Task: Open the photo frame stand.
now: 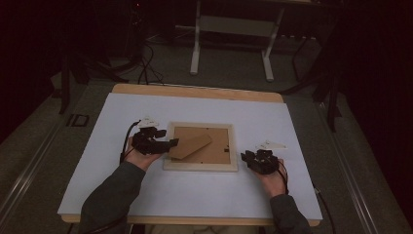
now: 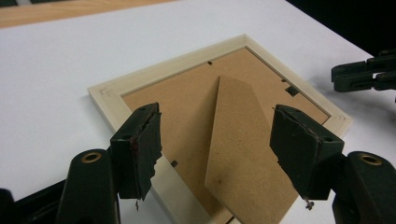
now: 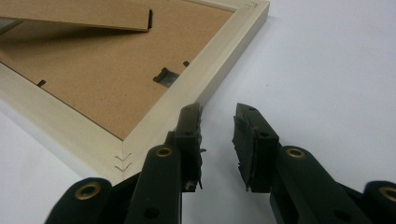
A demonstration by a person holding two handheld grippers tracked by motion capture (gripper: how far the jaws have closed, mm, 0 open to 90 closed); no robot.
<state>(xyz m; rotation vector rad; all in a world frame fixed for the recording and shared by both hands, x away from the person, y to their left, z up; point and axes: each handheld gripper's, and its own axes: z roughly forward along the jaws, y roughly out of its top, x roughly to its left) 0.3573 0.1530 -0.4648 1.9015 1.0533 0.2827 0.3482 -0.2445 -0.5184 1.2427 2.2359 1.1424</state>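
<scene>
The pale wooden picture frame [image 1: 200, 167] lies face down on the white table [image 1: 146, 190], and its brown cardboard stand [image 2: 243, 154] is cut off at the bottom of the left gripper view. The left gripper [image 2: 217, 149] is wide open above the stand and holds nothing. The right gripper [image 3: 217, 140] is partly open and empty, with one jaw right against the frame's edge.

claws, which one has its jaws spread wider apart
The left claw, by the frame's left edge over the brown stand flap. Its jaws gape wide with nothing gripped; the right claw beside the frame's right edge shows a narrow gap.
</scene>
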